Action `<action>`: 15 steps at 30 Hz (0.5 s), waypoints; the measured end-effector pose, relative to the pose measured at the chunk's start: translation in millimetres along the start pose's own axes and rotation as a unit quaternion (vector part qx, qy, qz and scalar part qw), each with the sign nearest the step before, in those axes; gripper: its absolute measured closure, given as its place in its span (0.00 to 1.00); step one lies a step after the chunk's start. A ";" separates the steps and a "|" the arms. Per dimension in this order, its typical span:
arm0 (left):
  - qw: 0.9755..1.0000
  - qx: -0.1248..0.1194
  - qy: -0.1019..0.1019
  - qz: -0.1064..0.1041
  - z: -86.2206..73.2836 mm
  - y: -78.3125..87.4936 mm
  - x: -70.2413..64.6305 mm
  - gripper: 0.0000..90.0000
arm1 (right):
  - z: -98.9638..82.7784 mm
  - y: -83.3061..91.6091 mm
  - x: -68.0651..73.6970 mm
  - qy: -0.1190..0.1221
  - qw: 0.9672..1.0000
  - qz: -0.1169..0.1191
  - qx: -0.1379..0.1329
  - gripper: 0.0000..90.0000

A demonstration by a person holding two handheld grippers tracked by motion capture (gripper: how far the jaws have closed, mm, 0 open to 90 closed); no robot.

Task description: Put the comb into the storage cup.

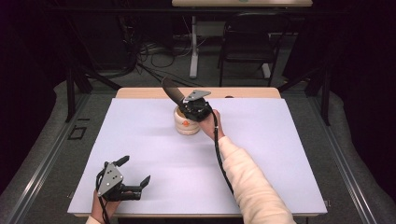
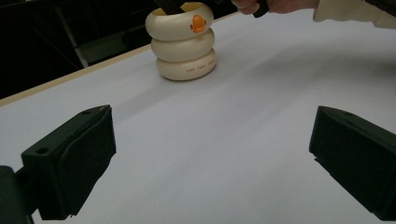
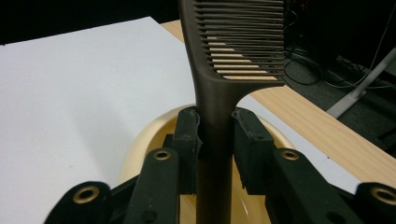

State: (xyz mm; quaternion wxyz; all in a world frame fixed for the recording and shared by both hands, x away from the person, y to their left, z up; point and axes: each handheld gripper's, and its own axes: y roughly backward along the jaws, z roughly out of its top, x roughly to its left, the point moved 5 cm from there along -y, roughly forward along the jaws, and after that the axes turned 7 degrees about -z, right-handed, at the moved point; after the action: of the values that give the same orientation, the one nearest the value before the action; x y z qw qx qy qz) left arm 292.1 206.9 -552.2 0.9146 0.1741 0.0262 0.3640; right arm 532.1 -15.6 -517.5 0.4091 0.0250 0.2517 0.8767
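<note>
One brown comb (image 3: 219, 88) stands in the right hand-held gripper (image 3: 215, 135), clenched on its handle above the single cream ringed holder (image 1: 187, 122). Its long axis tilts toward eleven o'clock, teeth uppermost. The left hand-held gripper (image 1: 135, 172) rests released on the desk (image 1: 280, 140) at seven o'clock.

Cream ringed holder (image 2: 184, 42): orange duck mark on top ring; small bottom-ring lettering illegible
</note>
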 end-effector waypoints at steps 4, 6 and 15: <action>1.000 0.000 0.000 0.001 0.0 0.3 0.1 0.01 | -0.1 0.4 -0.7 0.002 1.000 0.001 0.001 0.80; 1.000 0.001 -0.001 0.000 -0.1 0.1 0.1 0.01 | -0.4 0.5 -0.9 0.003 1.000 0.001 0.005 0.80; 1.000 0.000 0.000 0.001 0.2 0.3 -0.1 0.01 | -0.3 1.1 -1.6 0.004 1.000 -0.005 0.016 0.72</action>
State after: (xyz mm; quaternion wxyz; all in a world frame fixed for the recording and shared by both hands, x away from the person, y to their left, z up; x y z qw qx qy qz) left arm 291.9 207.0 -552.0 0.9144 0.1742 0.0257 0.3646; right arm 532.4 -17.5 -517.0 0.4121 0.0266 0.2676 0.8705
